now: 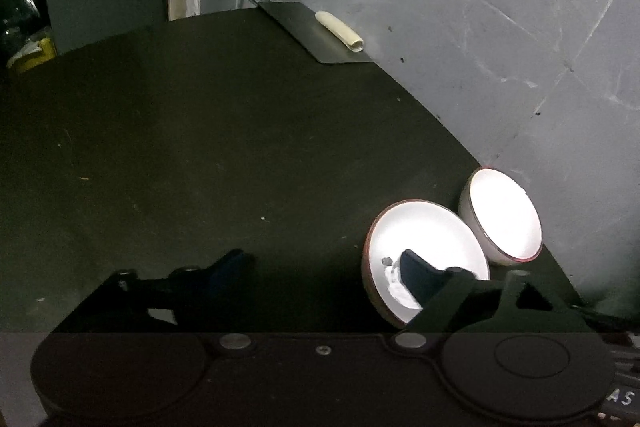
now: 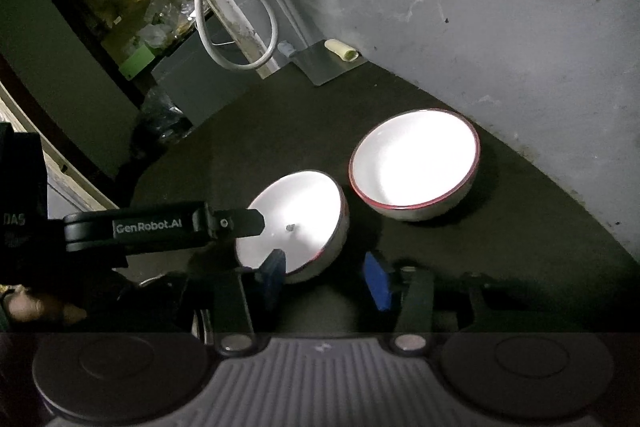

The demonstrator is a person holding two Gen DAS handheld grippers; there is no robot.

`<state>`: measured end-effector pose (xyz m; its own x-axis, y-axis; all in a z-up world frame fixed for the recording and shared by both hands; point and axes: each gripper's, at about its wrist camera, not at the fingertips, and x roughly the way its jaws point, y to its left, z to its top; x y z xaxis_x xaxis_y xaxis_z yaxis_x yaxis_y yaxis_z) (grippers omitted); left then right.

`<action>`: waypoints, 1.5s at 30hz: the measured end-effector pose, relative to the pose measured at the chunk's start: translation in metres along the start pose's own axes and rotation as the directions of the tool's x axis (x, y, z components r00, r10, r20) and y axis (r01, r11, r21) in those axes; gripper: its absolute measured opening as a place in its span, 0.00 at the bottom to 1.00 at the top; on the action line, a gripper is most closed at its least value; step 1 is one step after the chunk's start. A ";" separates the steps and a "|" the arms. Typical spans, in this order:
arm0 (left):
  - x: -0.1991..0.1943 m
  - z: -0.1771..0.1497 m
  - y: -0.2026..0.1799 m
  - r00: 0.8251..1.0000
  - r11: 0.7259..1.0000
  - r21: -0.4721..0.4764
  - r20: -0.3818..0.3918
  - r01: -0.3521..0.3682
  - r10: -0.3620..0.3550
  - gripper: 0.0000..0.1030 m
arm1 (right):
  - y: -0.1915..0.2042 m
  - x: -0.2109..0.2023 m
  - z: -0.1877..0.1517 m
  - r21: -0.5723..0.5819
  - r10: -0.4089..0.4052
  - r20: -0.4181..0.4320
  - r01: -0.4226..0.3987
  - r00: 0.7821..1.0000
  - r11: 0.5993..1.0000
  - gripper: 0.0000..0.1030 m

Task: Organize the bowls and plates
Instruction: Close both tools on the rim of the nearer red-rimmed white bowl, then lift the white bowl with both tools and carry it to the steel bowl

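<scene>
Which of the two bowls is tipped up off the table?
The nearer bowl, tilted, with the left tongs at its rim; the farther bowl sits flat by the wall.

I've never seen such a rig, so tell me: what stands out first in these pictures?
Two white bowls glowing on a dark table. The nearer bowl is tilted, with the left gripper reaching in from the left at its rim. The farther bowl sits upright by the grey wall.

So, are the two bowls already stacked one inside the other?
No: in the right wrist view the near bowl sits tilted beside the far bowl, rims close, each showing its own white inside.
</scene>
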<state>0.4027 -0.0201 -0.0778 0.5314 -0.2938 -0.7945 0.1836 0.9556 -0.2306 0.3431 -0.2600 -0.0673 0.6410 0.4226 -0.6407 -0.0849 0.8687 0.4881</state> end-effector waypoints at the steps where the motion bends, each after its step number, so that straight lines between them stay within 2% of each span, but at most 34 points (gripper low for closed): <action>1: 0.001 -0.001 0.000 1.000 1.000 0.000 -0.008 0.010 -0.010 0.69 | 0.000 0.002 0.000 0.004 0.003 -0.001 -0.003 1.000 1.000 0.45; 3: 0.003 -0.001 0.000 0.999 1.000 0.000 -0.021 0.025 -0.025 0.59 | 0.001 0.005 0.001 0.008 0.010 -0.006 -0.010 1.000 1.000 0.43; 5: 0.006 -0.002 0.000 0.998 0.999 -0.010 -0.036 0.047 -0.048 0.43 | 0.002 0.008 0.002 0.009 0.012 -0.006 -0.012 1.000 1.000 0.40; 7: 0.007 -0.003 0.001 0.997 0.997 -0.038 -0.037 0.071 -0.072 0.39 | 0.004 0.012 0.002 0.002 0.008 -0.007 -0.008 1.000 1.000 0.37; 12: 0.012 -0.002 -0.004 0.994 0.995 -0.033 -0.044 0.098 -0.099 0.27 | 0.006 0.019 0.006 -0.012 -0.014 -0.006 0.014 1.000 1.000 0.30; 14: 0.015 -0.001 -0.005 0.993 0.994 -0.040 -0.049 0.106 -0.108 0.15 | 0.006 0.021 0.007 -0.009 -0.018 -0.007 0.018 1.000 1.000 0.28; 16: 0.017 -0.001 -0.005 0.991 0.991 -0.050 -0.050 0.120 -0.123 0.12 | 0.006 0.022 0.008 -0.008 -0.021 -0.010 0.020 1.000 1.000 0.26; 24: 0.017 -0.002 -0.003 0.989 0.989 -0.067 -0.050 0.133 -0.136 0.12 | 0.008 0.021 0.007 -0.011 -0.028 -0.010 0.028 1.000 1.000 0.25; 29: 0.002 -0.007 -0.007 0.993 0.992 -0.042 -0.002 0.118 -0.119 0.10 | 0.006 0.018 0.004 -0.012 -0.011 0.011 0.012 1.000 1.000 0.22; 38: -0.055 -0.014 -0.010 0.985 0.991 -0.033 0.121 0.127 -0.122 0.10 | 0.027 -0.019 0.002 -0.054 0.057 0.082 -0.053 0.995 0.997 0.22; 45: -0.115 -0.034 -0.023 0.971 0.991 -0.028 0.207 0.132 -0.123 0.10 | 0.054 -0.065 -0.005 -0.136 0.072 0.085 -0.060 0.994 0.989 0.22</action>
<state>0.3095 -0.0070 -0.0003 0.6641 -0.4079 -0.6266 0.2289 0.9087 -0.3490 0.2928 -0.2393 -0.0020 0.6956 0.4605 -0.5514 -0.2258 0.8688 0.4407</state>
